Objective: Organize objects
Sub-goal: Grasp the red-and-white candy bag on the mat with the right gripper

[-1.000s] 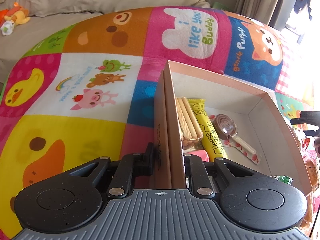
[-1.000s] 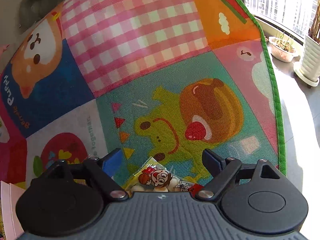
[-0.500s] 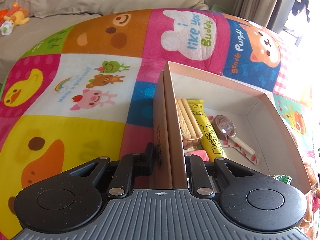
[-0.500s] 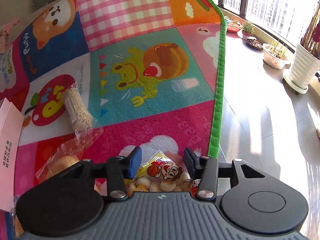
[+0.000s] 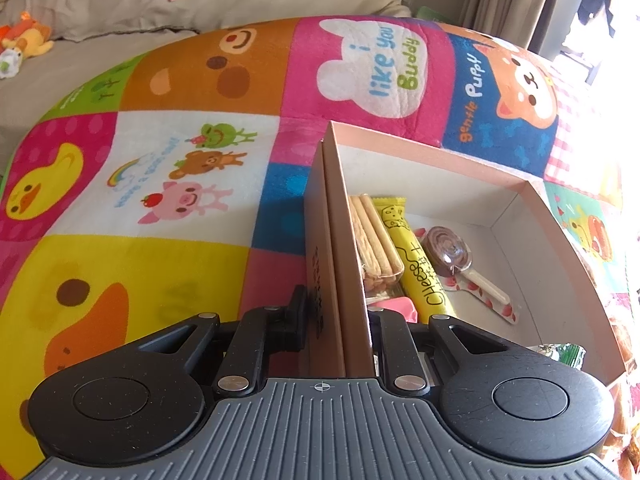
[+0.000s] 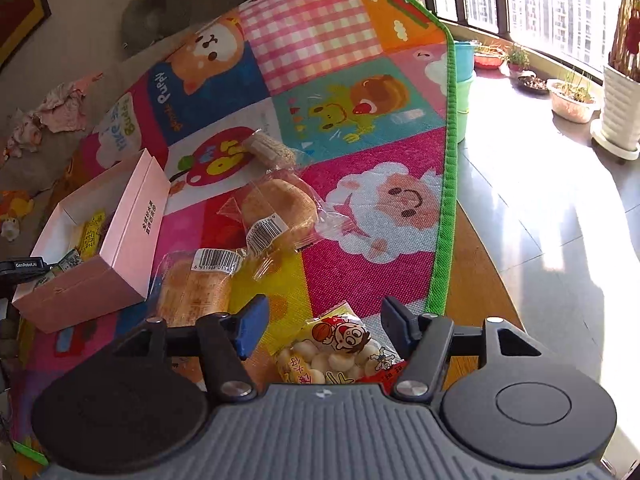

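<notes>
The box point(image 6: 100, 240) is set on the play mat point(image 6: 360, 248), left of the loose snacks; its near wall is clamped between the left gripper point(image 5: 338, 320) fingers. Inside, biscuit sticks point(image 5: 374, 236), a cheese stick point(image 5: 416, 260) and a lollipop point(image 5: 450, 256) are laid side by side, left to right. Two wrapped buns point(image 6: 276, 208) are piled just right of the box, a cereal bar point(image 6: 268, 150) behind them, and a bag of round candies point(image 6: 336, 352) lies between the parted fingers of the right gripper point(image 6: 324, 326).

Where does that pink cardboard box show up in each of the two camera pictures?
Left wrist view: the pink box fills the centre and right, its near wall clamped by the left gripper.
Right wrist view: it sits at the left edge, far from the right gripper.
Shared landmark: the puppy patch of the play mat.
</notes>
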The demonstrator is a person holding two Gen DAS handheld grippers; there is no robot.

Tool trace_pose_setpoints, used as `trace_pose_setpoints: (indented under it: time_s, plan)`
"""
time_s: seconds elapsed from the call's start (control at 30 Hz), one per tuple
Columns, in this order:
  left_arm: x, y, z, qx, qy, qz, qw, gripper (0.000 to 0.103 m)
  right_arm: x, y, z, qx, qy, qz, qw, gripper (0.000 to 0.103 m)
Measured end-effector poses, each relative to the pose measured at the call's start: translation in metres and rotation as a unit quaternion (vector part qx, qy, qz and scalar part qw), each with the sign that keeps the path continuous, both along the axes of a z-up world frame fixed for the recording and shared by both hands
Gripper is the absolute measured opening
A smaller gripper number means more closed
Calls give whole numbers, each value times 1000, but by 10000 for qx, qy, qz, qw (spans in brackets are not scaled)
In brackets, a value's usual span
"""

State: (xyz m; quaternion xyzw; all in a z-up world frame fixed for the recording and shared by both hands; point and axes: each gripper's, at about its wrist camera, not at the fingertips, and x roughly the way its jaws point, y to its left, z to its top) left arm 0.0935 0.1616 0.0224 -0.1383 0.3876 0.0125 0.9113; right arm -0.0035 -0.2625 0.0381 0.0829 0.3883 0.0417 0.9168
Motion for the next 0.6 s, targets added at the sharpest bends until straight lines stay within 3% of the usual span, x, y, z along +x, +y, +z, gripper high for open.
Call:
trace_pose_setpoints:
  time_s: [0.17, 0.2, 0.27, 0.33, 0.43, 0.6]
  plan:
    - [0, 0, 0, -34, -6, 36, 10000, 19, -5, 19, -11, -675, 69, 303, 9972, 75]
    - [0, 0, 0, -32, -3, 37, 10000, 19, -7, 22, -12, -704, 106, 357, 9968, 75]
    - [0, 0, 0, -25, 3, 26, 10000, 19, -12, 26, -12, -316, 213, 735, 9966, 75]
    - [-1, 0, 0, -22, 0, 19, 10000, 19, -20, 34, -6, -263, 57, 993, 9947, 75]
    - [-1, 0, 0, -23, -2, 28, 10000, 19, -20, 38, 2, -561, -137, 893, 9943, 75]
    - [-1, -1, 0, 20, 7, -2, 10000, 19, -8, 35, -7, -557, 49, 808, 9952, 75]
